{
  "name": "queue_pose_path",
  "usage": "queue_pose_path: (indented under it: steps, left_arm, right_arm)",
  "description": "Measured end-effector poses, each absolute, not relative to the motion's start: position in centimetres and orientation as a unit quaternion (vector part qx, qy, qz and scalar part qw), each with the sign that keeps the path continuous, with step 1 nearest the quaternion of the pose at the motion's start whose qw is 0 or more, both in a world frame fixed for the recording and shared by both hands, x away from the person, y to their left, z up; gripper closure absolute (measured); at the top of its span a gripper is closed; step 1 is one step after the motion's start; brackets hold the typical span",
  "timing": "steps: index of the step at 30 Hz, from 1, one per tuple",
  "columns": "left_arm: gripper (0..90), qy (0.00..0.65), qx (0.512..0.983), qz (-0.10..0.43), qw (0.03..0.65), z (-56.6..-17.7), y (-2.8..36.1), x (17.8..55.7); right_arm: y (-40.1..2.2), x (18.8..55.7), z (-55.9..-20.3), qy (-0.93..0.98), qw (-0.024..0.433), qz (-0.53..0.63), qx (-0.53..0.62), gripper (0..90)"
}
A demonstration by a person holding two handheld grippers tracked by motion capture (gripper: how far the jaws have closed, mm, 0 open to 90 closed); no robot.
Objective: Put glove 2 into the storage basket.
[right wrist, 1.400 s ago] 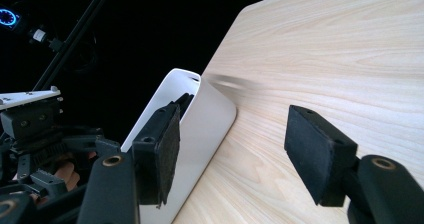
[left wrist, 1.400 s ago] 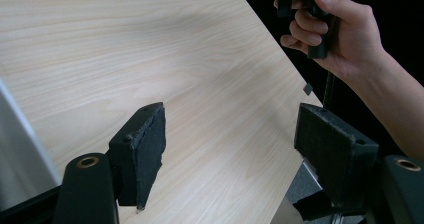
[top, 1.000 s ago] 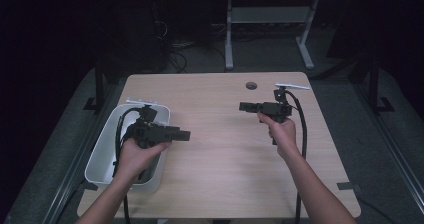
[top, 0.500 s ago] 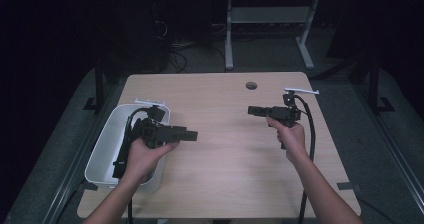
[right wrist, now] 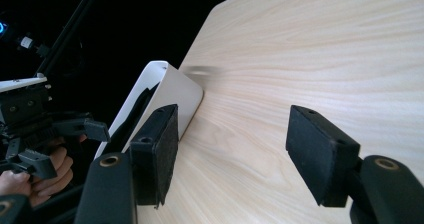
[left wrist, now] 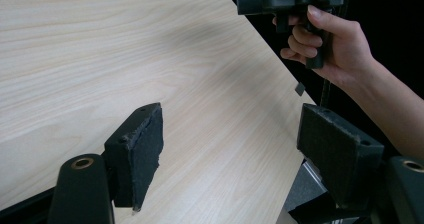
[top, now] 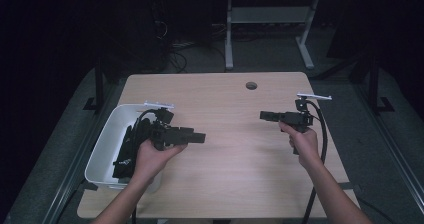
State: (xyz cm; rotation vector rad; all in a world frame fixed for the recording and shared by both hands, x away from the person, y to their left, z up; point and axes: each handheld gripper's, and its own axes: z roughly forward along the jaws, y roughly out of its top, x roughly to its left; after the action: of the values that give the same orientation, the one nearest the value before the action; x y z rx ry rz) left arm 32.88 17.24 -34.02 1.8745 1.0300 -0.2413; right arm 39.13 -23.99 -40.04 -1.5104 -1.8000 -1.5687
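Dark floor and grey frame legs surround a pale wooden bench (top: 225, 174) with a small round hole (top: 251, 85) near its far edge. At the bench's left edge sits a white tub (top: 102, 154), and black items lie inside it; what they are is too dark to tell.

In the high view the left claw (top: 200, 137) is held above the bench just right of the tub, pointing right toward the middle. In the left gripper view its pads (left wrist: 142, 149) stand well apart with nothing between them but bare wood below.

The right claw (top: 265, 115) hangs over the right half of the bench, pointing left, so the two claws face each other with open wood between them. In the right gripper view its pads (right wrist: 320, 151) are likewise spread wide and hold nothing; the tub's white wall (right wrist: 177, 91) shows beyond the left pad.

A black cable (top: 320, 144) trails from the right claw toward the near edge beside the forearm.
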Motion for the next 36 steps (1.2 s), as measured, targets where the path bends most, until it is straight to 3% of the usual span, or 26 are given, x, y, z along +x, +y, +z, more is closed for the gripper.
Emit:
queue_pose_path:
  steps: [36]
  left_arm:
    - [24.3,0.394,0.772,-0.106,0.488,-37.2,13.0,31.0]
  right_arm:
    - [-30.4,34.4,-44.0,-0.606,0.150,-0.550,-0.555,36.9]
